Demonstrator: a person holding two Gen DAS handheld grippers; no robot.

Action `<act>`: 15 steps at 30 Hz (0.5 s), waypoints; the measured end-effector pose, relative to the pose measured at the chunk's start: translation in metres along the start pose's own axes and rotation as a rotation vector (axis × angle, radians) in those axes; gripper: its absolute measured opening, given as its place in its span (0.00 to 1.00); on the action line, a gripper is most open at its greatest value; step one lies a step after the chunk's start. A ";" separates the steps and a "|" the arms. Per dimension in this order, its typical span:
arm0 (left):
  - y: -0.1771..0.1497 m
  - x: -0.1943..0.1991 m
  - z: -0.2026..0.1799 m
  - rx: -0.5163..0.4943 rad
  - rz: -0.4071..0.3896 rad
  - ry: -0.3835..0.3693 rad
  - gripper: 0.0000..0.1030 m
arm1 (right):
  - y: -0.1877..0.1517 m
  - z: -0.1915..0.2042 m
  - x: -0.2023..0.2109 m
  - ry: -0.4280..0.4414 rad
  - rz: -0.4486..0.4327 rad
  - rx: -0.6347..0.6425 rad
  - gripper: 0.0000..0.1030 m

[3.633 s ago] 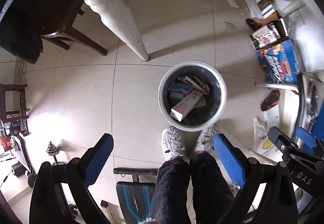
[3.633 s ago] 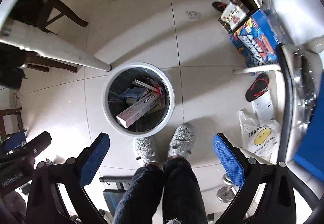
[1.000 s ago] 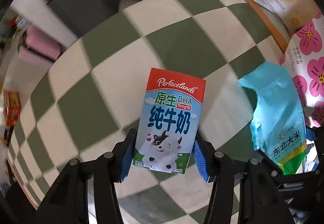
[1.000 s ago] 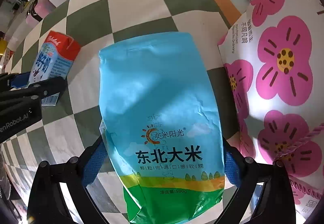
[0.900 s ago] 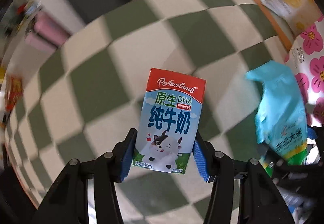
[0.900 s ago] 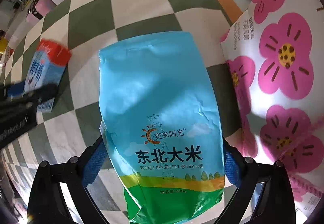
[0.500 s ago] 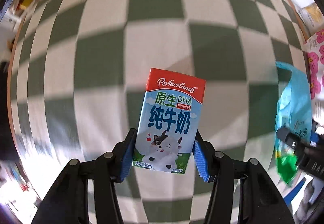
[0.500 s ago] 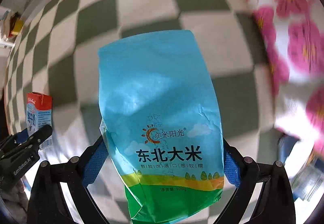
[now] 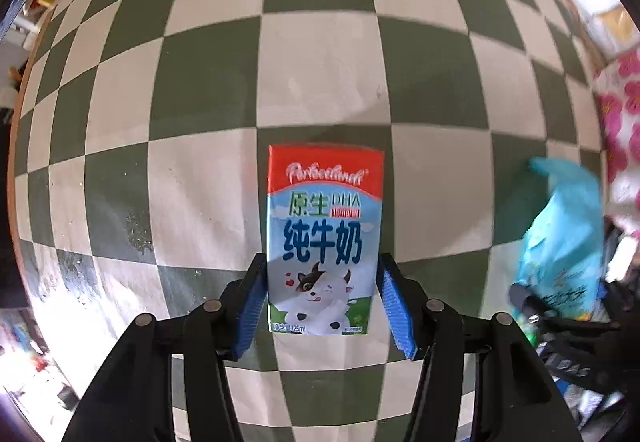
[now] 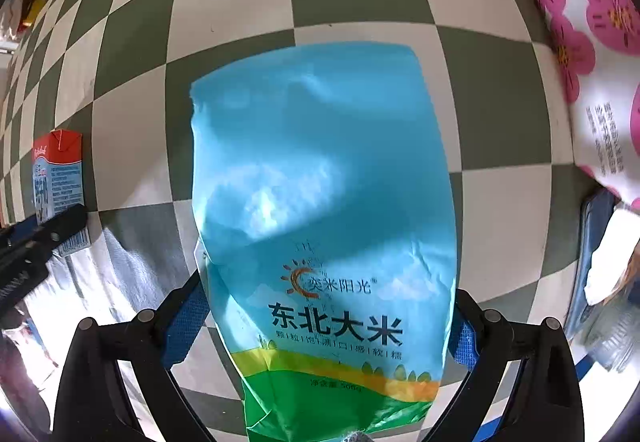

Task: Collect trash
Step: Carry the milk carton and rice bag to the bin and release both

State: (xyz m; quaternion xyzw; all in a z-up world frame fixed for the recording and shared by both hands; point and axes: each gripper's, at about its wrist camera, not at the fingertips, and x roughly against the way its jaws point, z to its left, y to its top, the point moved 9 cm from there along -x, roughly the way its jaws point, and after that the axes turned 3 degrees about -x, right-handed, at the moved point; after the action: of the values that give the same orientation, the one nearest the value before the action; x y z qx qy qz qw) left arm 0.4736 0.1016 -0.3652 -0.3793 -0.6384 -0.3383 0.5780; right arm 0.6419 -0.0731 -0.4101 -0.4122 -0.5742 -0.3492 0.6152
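Left wrist view: the left tongs (image 9: 322,306) are easing apart around a small red, white and blue milk carton (image 9: 324,238); the right blue pad (image 9: 394,308) stands just clear of its edge. The carton sits over the green-and-cream checkered surface (image 9: 208,54).

Right wrist view: the right tongs (image 10: 326,326) are clenched on a wide light-blue plastic rice bag with a green base (image 10: 324,202), above the same surface. The carton shows far left, beside the left tongs.

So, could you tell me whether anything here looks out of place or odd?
The milk carton sits between the left gripper's opening jaws above the checked tablecloth, with no bin in view. A shiny speckled patch on the cloth's left could be a spill or only glare.
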 end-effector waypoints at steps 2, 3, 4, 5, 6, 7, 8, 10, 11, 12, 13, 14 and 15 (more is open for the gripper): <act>0.006 0.002 0.002 0.011 0.002 -0.032 0.50 | 0.002 0.003 0.002 -0.002 -0.003 0.017 0.97; 0.008 0.001 0.004 0.009 0.004 -0.038 0.50 | 0.001 0.006 0.003 -0.005 -0.005 0.021 0.97; 0.011 0.001 0.004 0.005 0.007 -0.037 0.50 | 0.004 0.005 0.003 -0.004 -0.008 0.021 0.98; 0.016 0.000 0.010 0.002 0.009 -0.031 0.50 | 0.007 0.006 0.004 -0.002 -0.009 0.018 0.98; 0.023 -0.002 0.013 -0.005 0.012 -0.020 0.50 | 0.004 0.011 0.006 0.000 -0.010 0.017 0.98; 0.032 -0.006 0.016 -0.010 0.014 -0.011 0.50 | 0.006 0.009 0.005 0.002 -0.013 0.015 0.98; 0.036 -0.007 0.015 -0.014 0.015 0.003 0.50 | 0.009 0.009 0.005 0.001 -0.017 0.012 0.98; 0.042 -0.007 0.012 -0.029 0.009 0.029 0.50 | 0.014 0.010 0.005 0.001 -0.019 0.007 0.98; 0.044 -0.008 0.011 -0.038 0.007 0.040 0.50 | 0.012 0.008 0.005 0.001 -0.021 0.001 0.98; 0.045 -0.010 0.012 -0.047 0.001 0.053 0.50 | 0.012 0.007 0.005 -0.002 -0.023 -0.002 0.98; 0.047 -0.009 0.010 -0.053 -0.004 0.063 0.49 | 0.008 0.005 0.001 -0.007 -0.025 -0.004 0.98; 0.049 -0.008 0.008 -0.059 -0.011 0.067 0.49 | 0.011 0.002 0.001 -0.009 -0.028 -0.007 0.98; 0.051 -0.006 0.006 -0.064 -0.021 0.074 0.44 | -0.002 0.009 -0.007 -0.011 -0.031 -0.011 0.98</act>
State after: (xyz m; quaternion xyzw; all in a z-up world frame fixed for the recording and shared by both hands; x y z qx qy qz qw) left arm 0.5152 0.1312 -0.3717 -0.3782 -0.6095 -0.3785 0.5850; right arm 0.6358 -0.0657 -0.4169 -0.4085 -0.5822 -0.3594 0.6042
